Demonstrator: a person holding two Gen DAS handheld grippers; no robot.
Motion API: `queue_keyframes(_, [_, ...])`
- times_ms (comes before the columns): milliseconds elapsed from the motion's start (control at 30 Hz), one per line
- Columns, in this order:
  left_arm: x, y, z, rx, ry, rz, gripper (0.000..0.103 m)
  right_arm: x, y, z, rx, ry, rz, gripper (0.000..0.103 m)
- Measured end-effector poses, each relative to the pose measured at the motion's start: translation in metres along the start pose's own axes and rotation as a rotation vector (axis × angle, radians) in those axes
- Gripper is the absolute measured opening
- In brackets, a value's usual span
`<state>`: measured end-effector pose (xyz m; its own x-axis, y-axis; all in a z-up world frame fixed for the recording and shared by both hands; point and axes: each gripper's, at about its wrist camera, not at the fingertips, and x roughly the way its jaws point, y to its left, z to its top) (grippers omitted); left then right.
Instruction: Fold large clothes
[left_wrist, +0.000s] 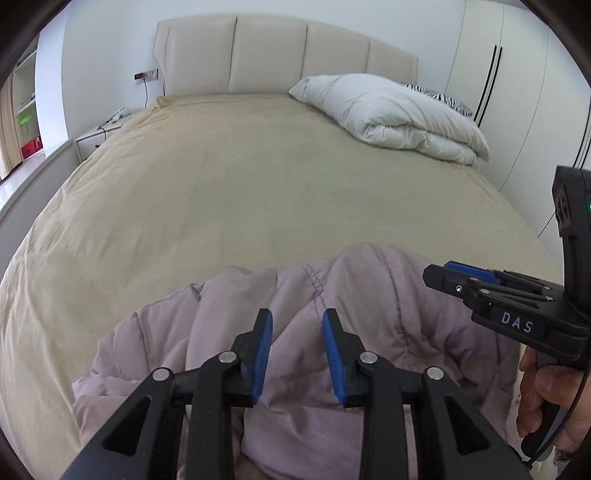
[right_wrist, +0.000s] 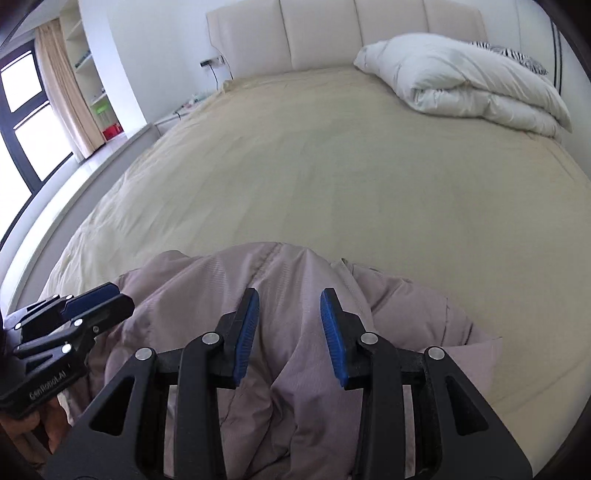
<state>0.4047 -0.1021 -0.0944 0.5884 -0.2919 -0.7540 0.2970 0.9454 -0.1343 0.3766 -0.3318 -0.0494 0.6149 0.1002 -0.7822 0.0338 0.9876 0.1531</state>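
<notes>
Jacket (left_wrist: 369, 295), one lilac padded garment, lies crumpled at the bed's (left_wrist: 221, 184) near edge. Two grippers, left (left_wrist: 297, 354) and right (right_wrist: 290, 336), hover spread above it; one folded duvet (left_wrist: 391, 110) sits beside the headboard.

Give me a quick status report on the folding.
Left gripper open, right gripper open, both over the jacket. Jacket bunched at bed's near edge, unfolded. Duvet far off, nothing in the way.

left gripper (left_wrist: 297, 354): jaws apart | right gripper (right_wrist: 290, 336): jaws apart (side by side)
</notes>
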Motion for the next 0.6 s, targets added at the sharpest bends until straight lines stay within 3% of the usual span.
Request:
queue_keyframes(100, [0.037, 0.009, -0.012, -0.022, 0.073, 0.017, 0.033, 0.044, -0.010, 0.000, 0.009, 0.099, -0.044, 0.034])
queue_keyframes(233, [0.047, 0.012, -0.020, -0.006, 0.052, 0.025, 0.033, 0.065, -0.020, -0.010, 0.031, 0.076, -0.030, 0.034])
queue_keyframes(500, [0.056, 0.015, -0.025, -0.005, 0.047, 0.014, 0.034, 0.073, -0.010, -0.030, -0.025, 0.064, -0.070, 0.034])
queue_keyframes(600, [0.030, 0.022, -0.027, -0.045, 0.038, -0.005, 0.033, 0.042, -0.006, -0.026, 0.010, 0.032, -0.066, 0.034])
